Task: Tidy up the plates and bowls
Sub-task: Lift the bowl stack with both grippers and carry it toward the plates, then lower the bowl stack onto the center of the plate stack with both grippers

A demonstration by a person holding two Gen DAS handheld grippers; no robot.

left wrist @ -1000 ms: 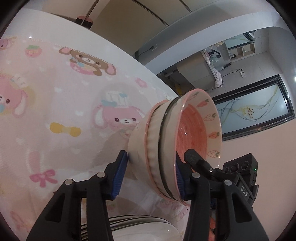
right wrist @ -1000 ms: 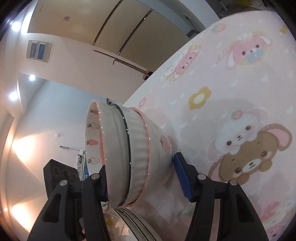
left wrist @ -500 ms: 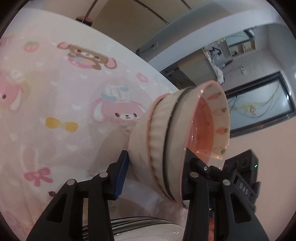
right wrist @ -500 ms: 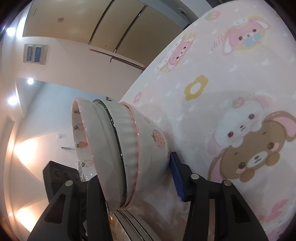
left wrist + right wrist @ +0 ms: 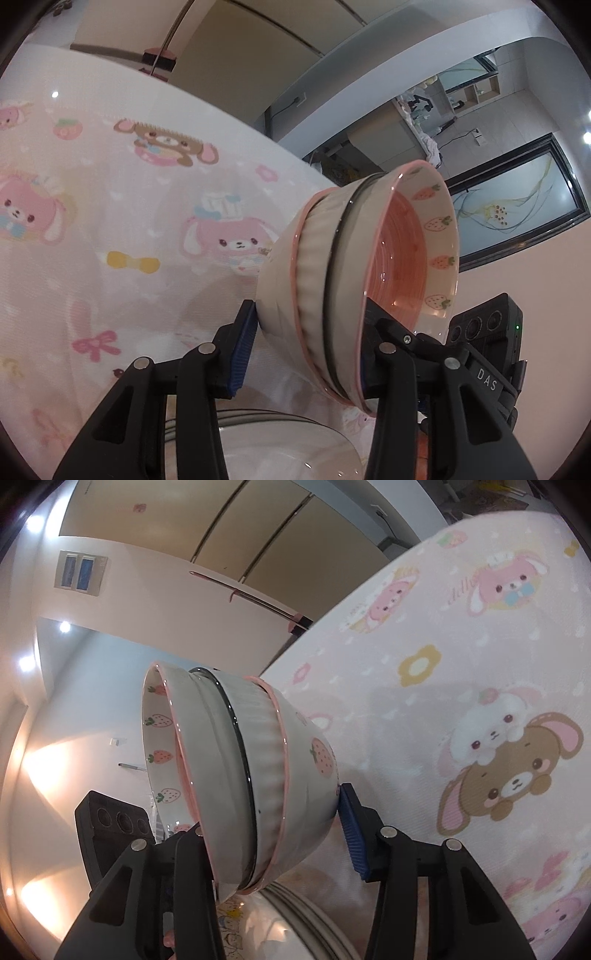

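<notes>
While the stack of nested bowls was tipped on its side above the cartoon-print tablecloth, it was gripped from both sides. Three bowls were nested: a strawberry-print innermost one, a dark-rimmed middle one and a pink-rimmed fluted outer one. The left gripper was closed on the stack, one blue pad on the base, the other finger inside the mouth. The right gripper had just been closing, and its blue pad was pressed at the base while the opposite finger was hidden behind the rim. Plates were seen at six o'clock beneath the stack. Cabinet doors were seen at twelve o'clock.
</notes>
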